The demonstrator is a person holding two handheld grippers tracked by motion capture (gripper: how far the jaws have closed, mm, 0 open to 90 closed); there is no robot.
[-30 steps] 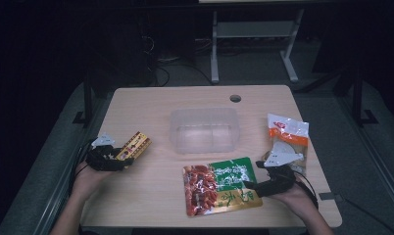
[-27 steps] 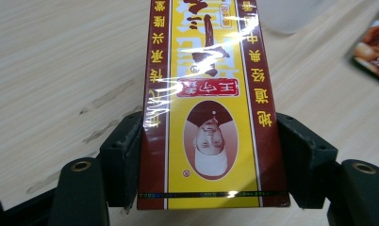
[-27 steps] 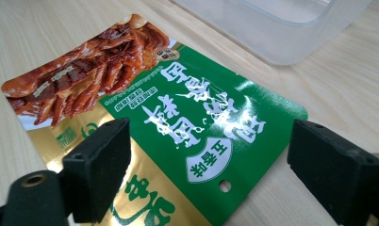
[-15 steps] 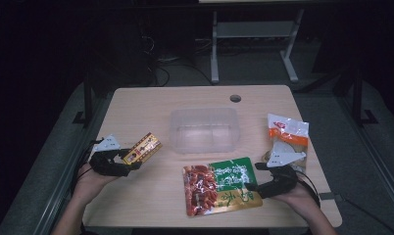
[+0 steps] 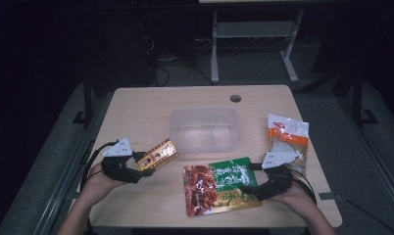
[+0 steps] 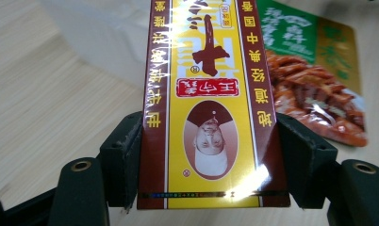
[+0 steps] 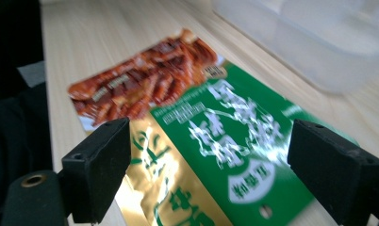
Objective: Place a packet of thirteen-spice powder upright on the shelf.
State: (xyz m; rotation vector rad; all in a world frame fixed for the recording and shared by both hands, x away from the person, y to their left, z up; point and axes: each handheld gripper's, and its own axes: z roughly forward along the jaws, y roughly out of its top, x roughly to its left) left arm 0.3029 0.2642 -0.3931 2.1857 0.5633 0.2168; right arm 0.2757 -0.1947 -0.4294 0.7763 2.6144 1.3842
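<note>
On the left side of the tabletop, the left hand-held gripper pinches a yellow-and-maroon snack packet by its near end. In the left gripper view the two black jaws press against the packet's long edges, with the printed face toward the camera and upside down. In the high view the packet sticks out from the jaws up and to the right, its far end near the front left corner of the clear plastic container but not touching it. Compared with the picture half a second ago, the packet has come to lie flatter and lower, pointing more toward the green-and-red food pouch; a second ago it lay farther left and lower on the tabletop, so it has been carried toward the middle.

On the right side, the right hand-held gripper rests at the right edge of the green-and-red food pouch, which lies flat on the tabletop just in front of the container. In the right gripper view its jaws stand spread wide, one on either side of the pouch's green half, with nothing clamped between them. This gripper and the pouch sit much as they did in both earlier pictures.

A white-and-orange bag lies at the right edge of the tabletop, behind the right hand-held gripper, unmoved.
</note>
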